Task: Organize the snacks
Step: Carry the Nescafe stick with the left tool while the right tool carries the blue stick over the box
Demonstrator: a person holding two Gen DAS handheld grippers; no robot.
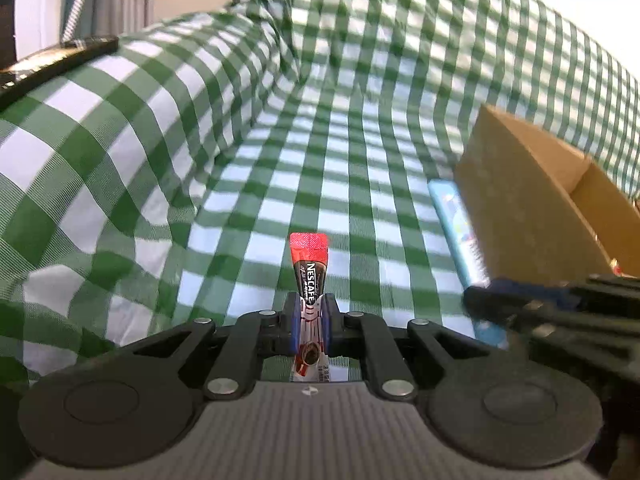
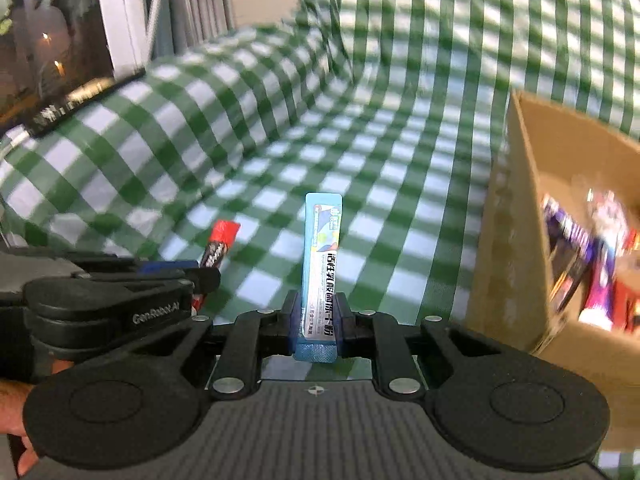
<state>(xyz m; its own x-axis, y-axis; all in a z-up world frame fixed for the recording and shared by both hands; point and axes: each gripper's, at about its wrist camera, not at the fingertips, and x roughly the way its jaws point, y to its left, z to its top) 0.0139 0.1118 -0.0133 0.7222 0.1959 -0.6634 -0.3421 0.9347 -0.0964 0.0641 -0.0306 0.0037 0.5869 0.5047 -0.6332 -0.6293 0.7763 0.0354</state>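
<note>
My left gripper point(image 1: 311, 312) is shut on a red and black Nescafe stick sachet point(image 1: 309, 268), held upright above the green checked cloth point(image 1: 160, 160). My right gripper point(image 2: 316, 312) is shut on a light blue stick sachet point(image 2: 322, 248), also upright. The blue sachet also shows in the left wrist view point(image 1: 456, 224), beside the cardboard box point(image 1: 532, 200). The Nescafe sachet shows in the right wrist view point(image 2: 220, 242), at the left gripper's tip. The open cardboard box point(image 2: 520, 240) stands to the right and holds several colourful snack packets point(image 2: 592, 264).
The green and white checked cloth point(image 2: 200, 128) covers the table and rises in folds at the back and left. A dark framed object point(image 1: 60, 60) lies at the far left edge. Curtains and a window frame point(image 2: 120, 16) stand behind.
</note>
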